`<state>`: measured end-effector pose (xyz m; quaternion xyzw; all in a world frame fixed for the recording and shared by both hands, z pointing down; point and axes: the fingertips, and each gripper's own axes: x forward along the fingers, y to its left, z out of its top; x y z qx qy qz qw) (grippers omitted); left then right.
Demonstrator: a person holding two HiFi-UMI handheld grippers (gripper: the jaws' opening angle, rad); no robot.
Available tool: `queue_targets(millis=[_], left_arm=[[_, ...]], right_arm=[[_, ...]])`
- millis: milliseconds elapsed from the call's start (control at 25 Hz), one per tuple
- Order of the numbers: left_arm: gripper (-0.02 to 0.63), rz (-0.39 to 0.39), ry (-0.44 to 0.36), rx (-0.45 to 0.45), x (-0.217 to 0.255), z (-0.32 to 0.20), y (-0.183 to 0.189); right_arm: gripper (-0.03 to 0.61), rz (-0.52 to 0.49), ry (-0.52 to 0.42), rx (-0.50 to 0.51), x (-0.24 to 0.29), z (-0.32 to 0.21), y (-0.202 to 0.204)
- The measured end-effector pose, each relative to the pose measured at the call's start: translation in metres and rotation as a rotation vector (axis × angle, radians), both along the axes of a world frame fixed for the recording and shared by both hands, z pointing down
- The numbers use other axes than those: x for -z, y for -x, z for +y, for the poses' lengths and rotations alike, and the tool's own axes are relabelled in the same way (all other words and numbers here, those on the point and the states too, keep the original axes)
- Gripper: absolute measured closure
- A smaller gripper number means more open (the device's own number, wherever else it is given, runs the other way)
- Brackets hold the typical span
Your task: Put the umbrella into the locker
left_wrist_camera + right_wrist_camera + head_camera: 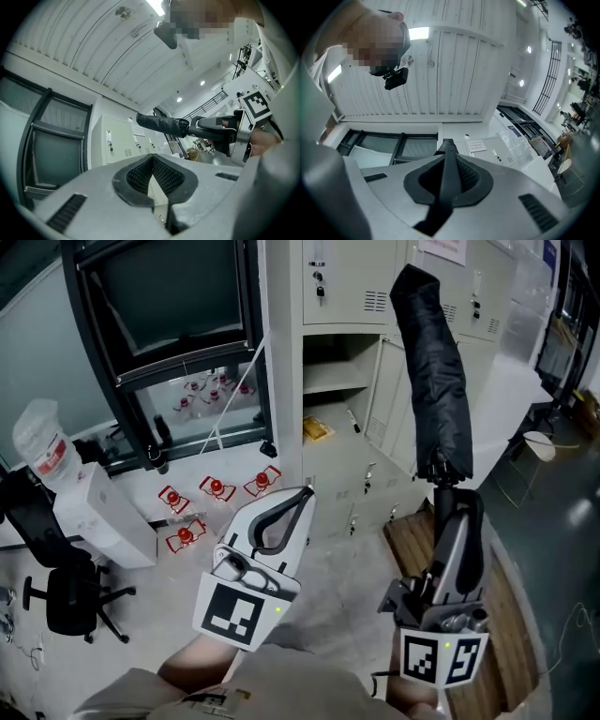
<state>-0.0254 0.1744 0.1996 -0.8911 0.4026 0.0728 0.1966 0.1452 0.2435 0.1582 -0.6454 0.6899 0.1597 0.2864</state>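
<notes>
I'm pinching umbrella (433, 371) handle in right gripper (457, 501) jaws, folded canopy standing upright beyond jaw tips, before open locker (342, 287). Left gripper (300, 498) jaws pressing together, nothing between.

Umbrella (433, 371) handle largely hidden within the right hand-held gripper (457, 507); locker (347, 287) top beyond the edge.

1. White paper notice (441, 249) on the pale grey metal locker (347, 282): there's print, but it's too small to read.
2. Red label (47, 454) on the clear plastic water jug (37, 423): blurred, nothing comes through.
3. Black-and-white square markers (231, 613) on the cubes of the left tongs (302, 495) and right tongs (454, 507): patterns only, no letters, no numbers.
</notes>
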Motion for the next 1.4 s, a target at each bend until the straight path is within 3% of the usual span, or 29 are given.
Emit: queue_targets(millis=[480,680,1080,1400], left_arm=[[0.606,-0.014,-0.004,0.023,-0.011,-0.012,-0.012],[0.606,-0.058,-0.008,0.01,-0.023,-0.028,-0.016],[0.606,-0.031,0.038,-0.015,-0.039,-0.076,-0.019],[0.606,-0.052,0.08,-0.007,-0.055,-0.124,-0.018]], right_arm=[[0.554,-0.017,0.082,0.032,-0.021,-0.019,-0.017],[0.554,0.006,0.118,0.03,-0.032,-0.037,-0.012],[0.554,0.016,0.233,0.08,-0.062,-0.093,-0.002],[0.552,0.022,0.328,0.095,-0.087,-0.15,0.001]])
